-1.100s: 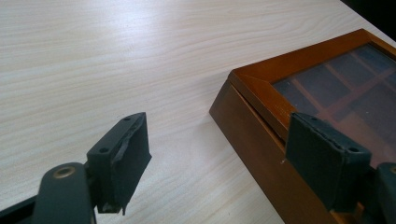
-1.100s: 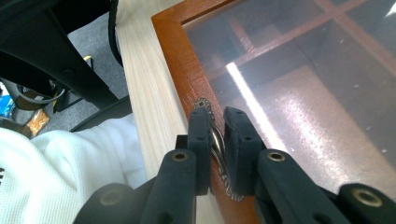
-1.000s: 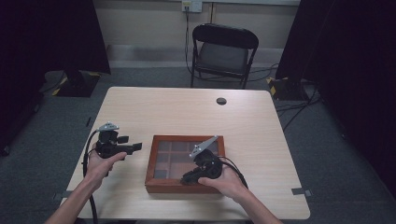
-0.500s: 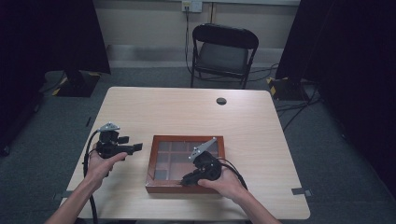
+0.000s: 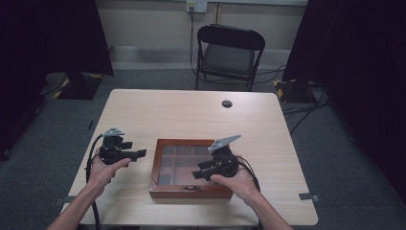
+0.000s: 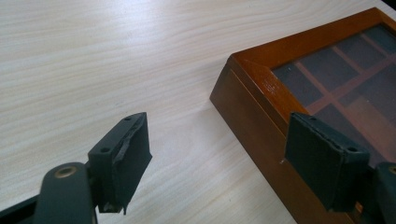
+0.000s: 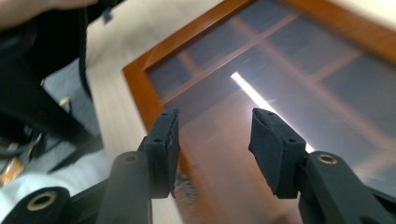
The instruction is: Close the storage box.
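Note:
A shallow brown wooden box [image 5: 179, 193] with a gridded glass lid [image 5: 178, 158] lies near the table's front edge. In my left gripper view its near corner [image 6: 261, 74] sits just ahead, by the right jaw. My left gripper [image 5: 140, 154] is held just left of the box and points at it, open with nothing between its jaws [image 6: 219, 130]. My right gripper [image 5: 197, 173] hovers over the front right part of the lid, tilted down toward it. It too is open [image 7: 215, 119], and the glass [image 7: 280, 56] lies under the jaws.
A small black round disc [image 5: 227, 103] lies near the table's far edge. A black folding chair [image 5: 230, 52] stands behind the table [image 5: 191, 117]. Cables run across the floor at the right. Dark curtains hang on both sides.
My right gripper has turned a little over the box lid, and its grey top plate now sits higher and farther right. The left gripper has hardly moved.

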A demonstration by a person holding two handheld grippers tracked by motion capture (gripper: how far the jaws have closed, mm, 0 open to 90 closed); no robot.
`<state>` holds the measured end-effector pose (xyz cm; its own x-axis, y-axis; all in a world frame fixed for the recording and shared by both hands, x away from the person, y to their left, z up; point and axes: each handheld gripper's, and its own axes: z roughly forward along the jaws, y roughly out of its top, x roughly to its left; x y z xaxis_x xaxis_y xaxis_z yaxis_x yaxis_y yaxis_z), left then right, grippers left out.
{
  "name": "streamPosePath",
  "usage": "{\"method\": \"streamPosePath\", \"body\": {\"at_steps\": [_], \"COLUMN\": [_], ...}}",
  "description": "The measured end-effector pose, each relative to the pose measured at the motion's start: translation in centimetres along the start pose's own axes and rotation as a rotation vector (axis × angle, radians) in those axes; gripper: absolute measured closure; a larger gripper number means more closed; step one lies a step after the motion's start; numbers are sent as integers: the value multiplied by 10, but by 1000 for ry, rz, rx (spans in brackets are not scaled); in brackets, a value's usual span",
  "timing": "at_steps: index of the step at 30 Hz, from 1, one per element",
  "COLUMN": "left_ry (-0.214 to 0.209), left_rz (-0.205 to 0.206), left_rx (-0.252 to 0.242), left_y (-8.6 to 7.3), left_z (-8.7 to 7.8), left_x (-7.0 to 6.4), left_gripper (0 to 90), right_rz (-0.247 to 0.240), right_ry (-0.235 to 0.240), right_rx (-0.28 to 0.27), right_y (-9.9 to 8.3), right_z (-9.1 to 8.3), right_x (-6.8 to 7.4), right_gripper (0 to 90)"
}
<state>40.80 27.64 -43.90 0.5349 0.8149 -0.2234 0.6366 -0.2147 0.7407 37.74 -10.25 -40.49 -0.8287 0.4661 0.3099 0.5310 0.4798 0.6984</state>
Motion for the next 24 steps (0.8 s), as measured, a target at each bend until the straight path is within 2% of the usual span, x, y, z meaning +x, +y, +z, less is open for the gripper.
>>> {"method": "streamPosePath", "body": {"at_steps": [2,3,5,7,8,11,12,13,15,18,19,22,24], "left_ry": [-23,-23,-20,-14,-14,3,3,6,9,14,21,35,40], "left_rz": [1,1,29,33,28,19,19,24,30,9,14,37,25], "left_rx": [10,10,22,27,25,32,32,45,54,53,60,91,103], "left_y": [-2,-2,-4,-5,-5,-7,-7,-8,-10,-13,-13,-18,-23], "left_z": [-2,-2,-5,-6,-6,-8,-8,-8,-9,-10,-11,-11,-10], "left_x": [-1,-1,-4,-4,-4,3,3,7,12,17,19,23,28], "left_gripper": [215,211,211,207,207,200,200,200,194,193,193,192,189], "right_rz": [30,41,62,88,88,131,131,158,191,241,241,278,304], "right_ry": [-43,-58,-90,-131,-131,-192,-192,-236,-271,-344,-344,-401,-437], "right_rx": [-35,-42,-53,-74,-74,-96,-96,-97,-98,-102,-102,-121,-119], "right_y": [-2,-4,-9,-14,-14,-24,-24,-29,-36,-48,-48,-61,-68], "right_z": [-14,-18,-27,-36,-36,-53,-53,-61,-68,-78,-78,-87,-91], "right_x": [-8,-12,-18,-24,-24,-35,-35,-41,-48,-61,-61,-75,-84], "right_gripper": [460,442,416,379,379,343,343,325,309,238,238,203,162]}}
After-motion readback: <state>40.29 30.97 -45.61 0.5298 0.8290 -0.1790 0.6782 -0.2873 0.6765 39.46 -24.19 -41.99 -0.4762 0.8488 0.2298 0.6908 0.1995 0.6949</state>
